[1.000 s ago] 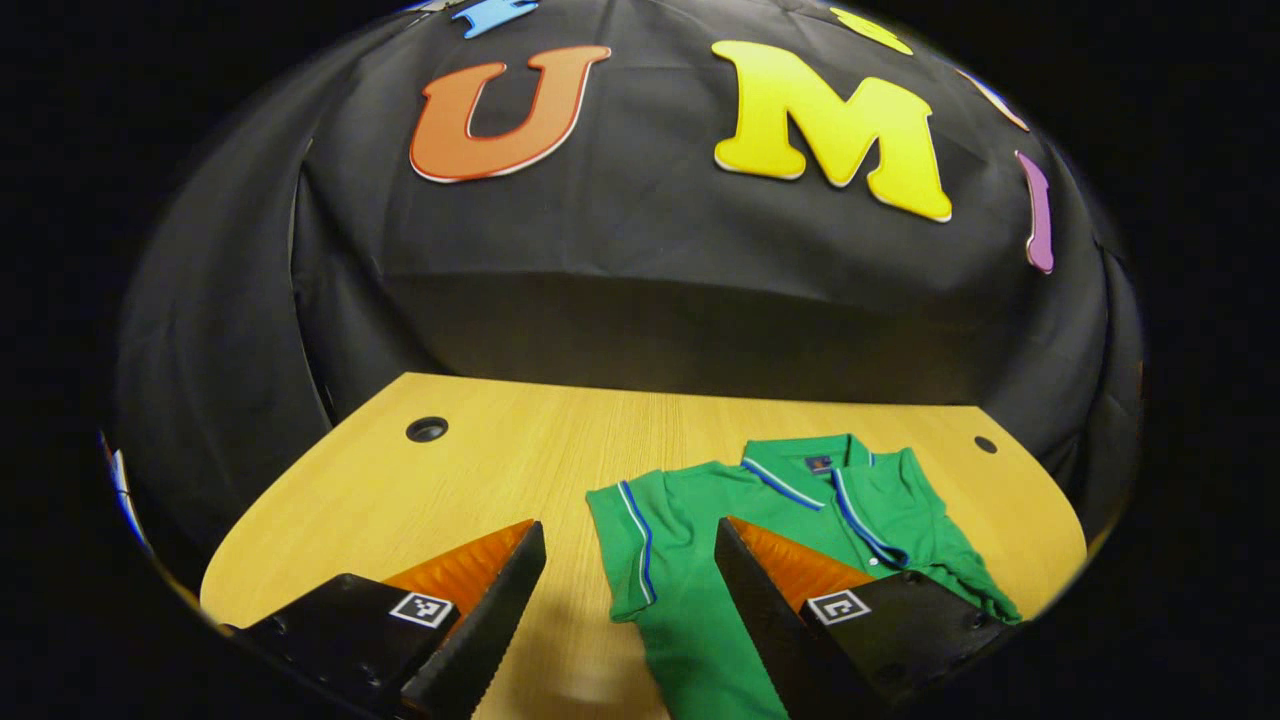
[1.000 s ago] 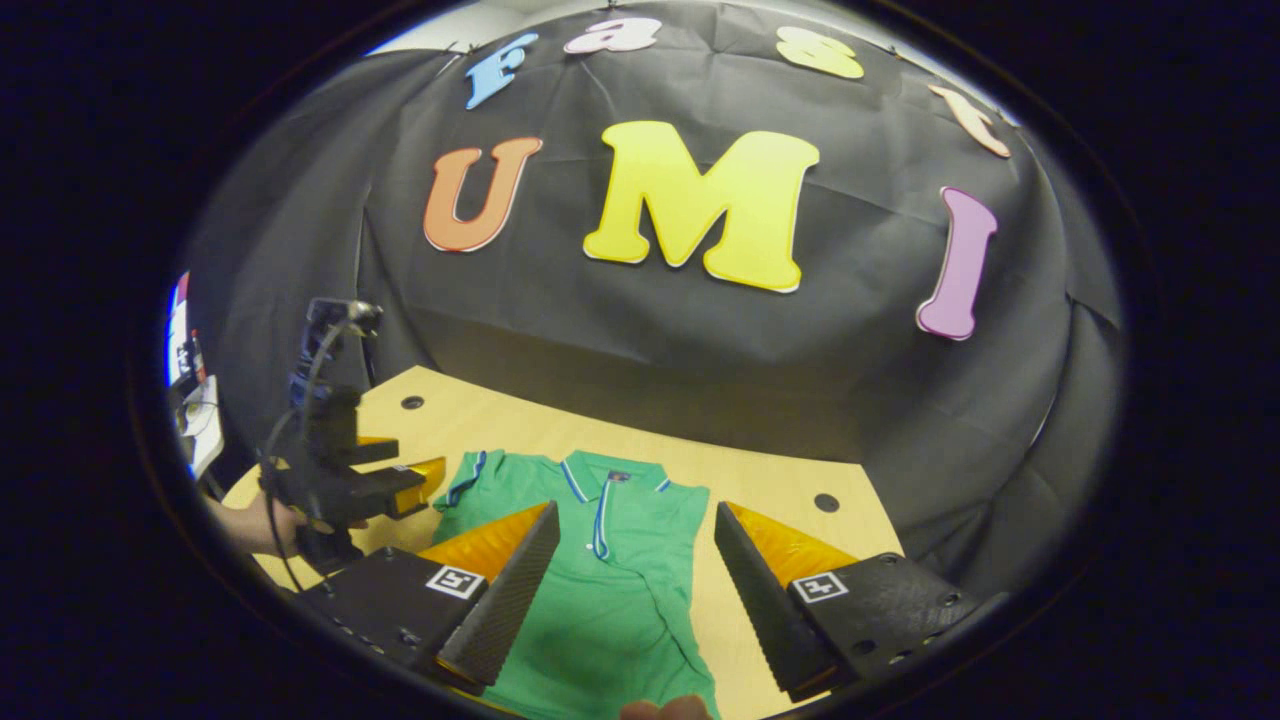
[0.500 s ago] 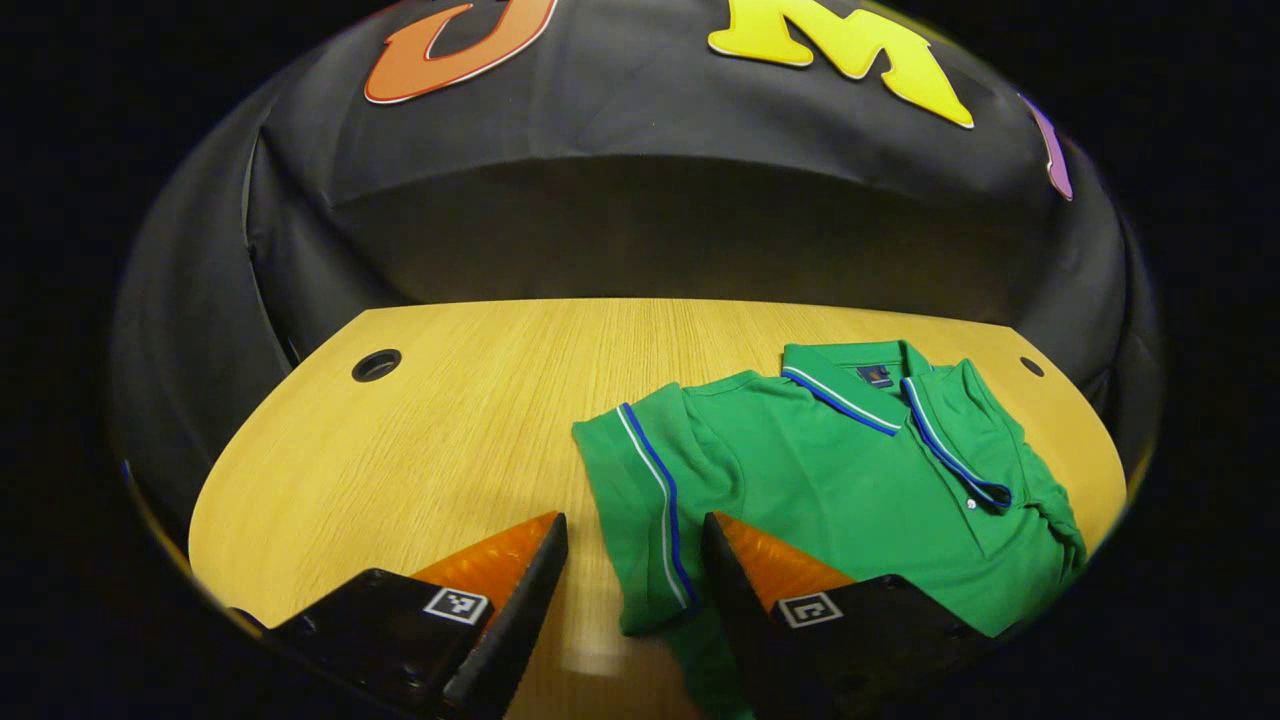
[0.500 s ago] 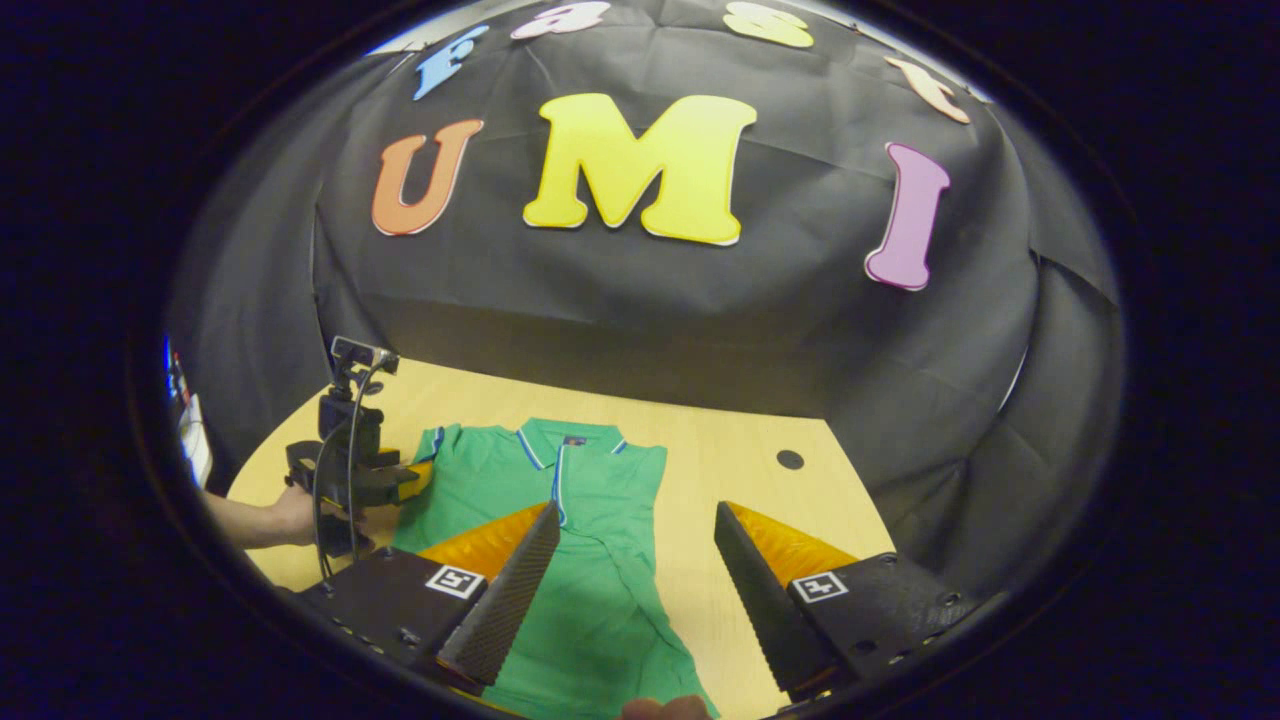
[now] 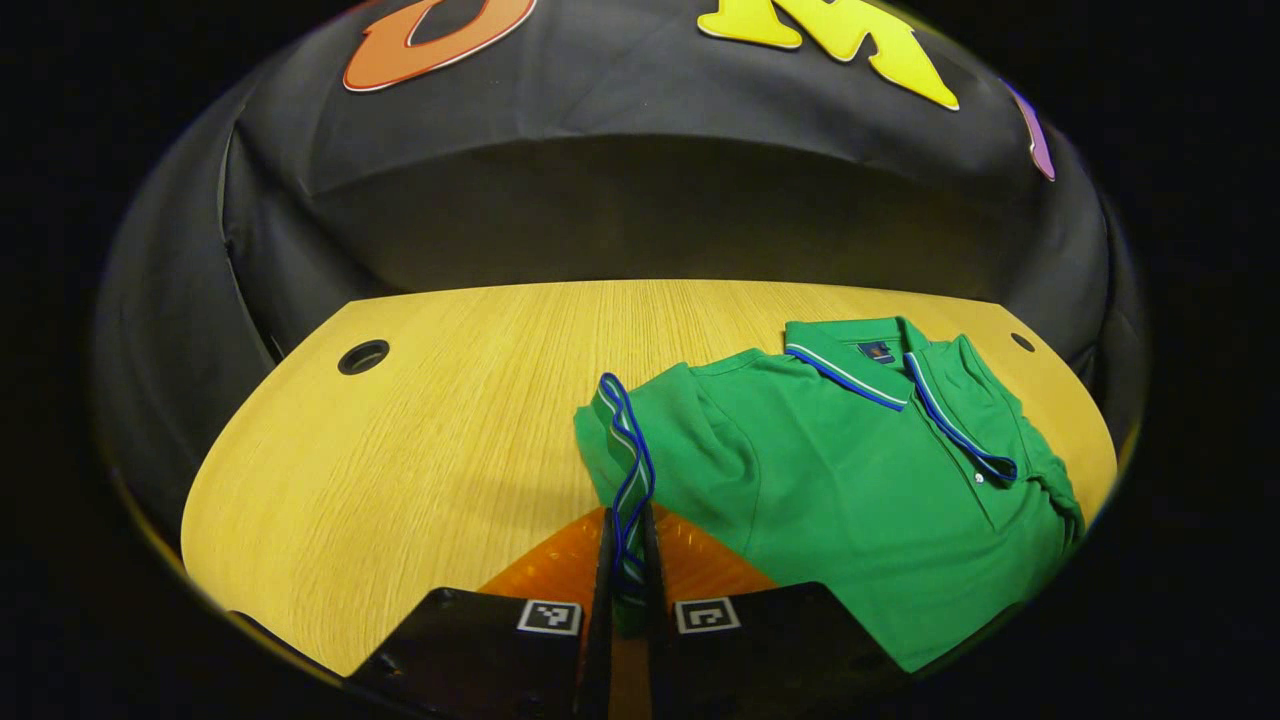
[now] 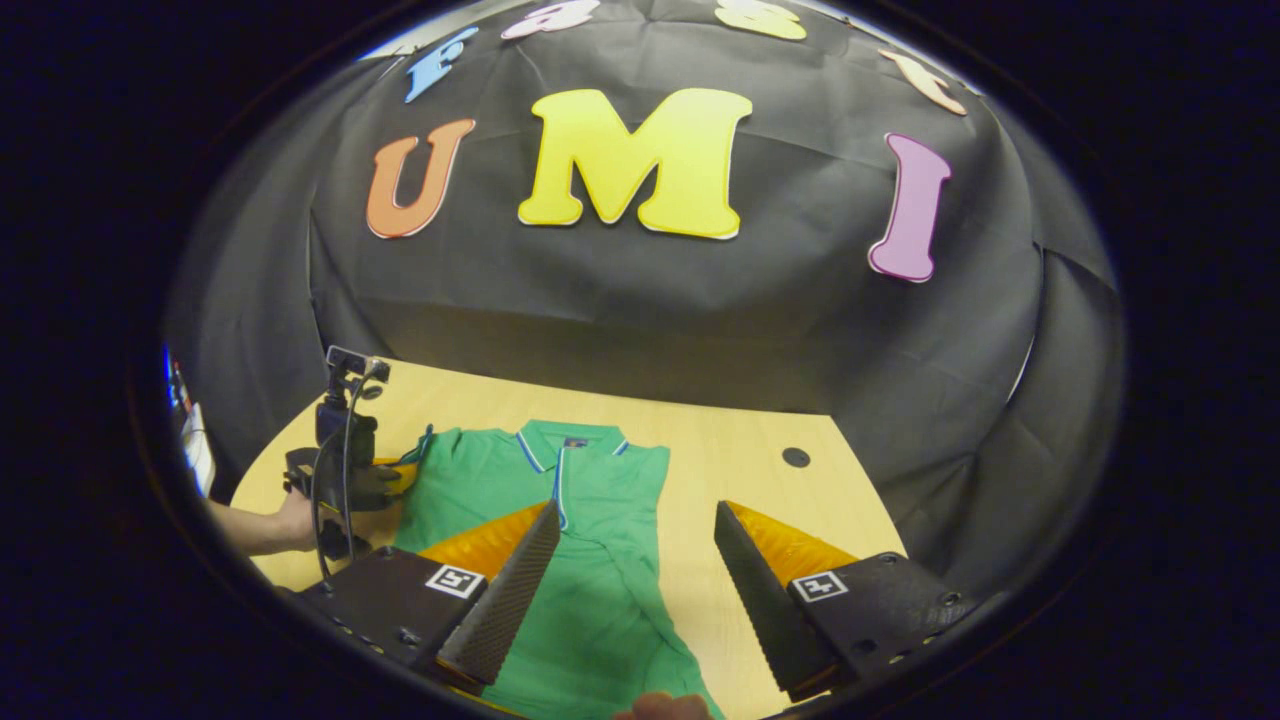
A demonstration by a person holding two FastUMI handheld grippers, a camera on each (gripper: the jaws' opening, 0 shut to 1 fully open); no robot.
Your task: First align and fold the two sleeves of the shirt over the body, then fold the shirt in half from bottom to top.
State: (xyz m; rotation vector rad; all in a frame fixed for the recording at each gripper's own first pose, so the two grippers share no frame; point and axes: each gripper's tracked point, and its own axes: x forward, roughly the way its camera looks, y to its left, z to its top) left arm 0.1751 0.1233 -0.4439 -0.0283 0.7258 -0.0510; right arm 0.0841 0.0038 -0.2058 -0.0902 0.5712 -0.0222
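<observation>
Wooden table [image 5: 400,440] (two cable holes) before black cloth wall [image 5: 640,200]. Shirt [image 5: 850,480] lies at 3 o'clock; left gripper [image 5: 627,560] pinches its sleeve [image 5: 625,450]. Right gripper [image 6: 630,570] gapes above the shirt.

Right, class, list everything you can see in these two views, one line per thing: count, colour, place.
polo shirt: one, green with blue-and-white trim, flat on the table, collar toward the wall
sleeve cuff: one, green with a blue and white stripe, pinched up off the table
table: one, light wood, against the wall
cable holes: two, dark, at the table's far corners
booth wall: one, black cloth, behind the table
left tongs: one, shut on the sleeve cuff
right tongs: one, open, above the shirt's lower half
hand: one, holding the left tongs
</observation>
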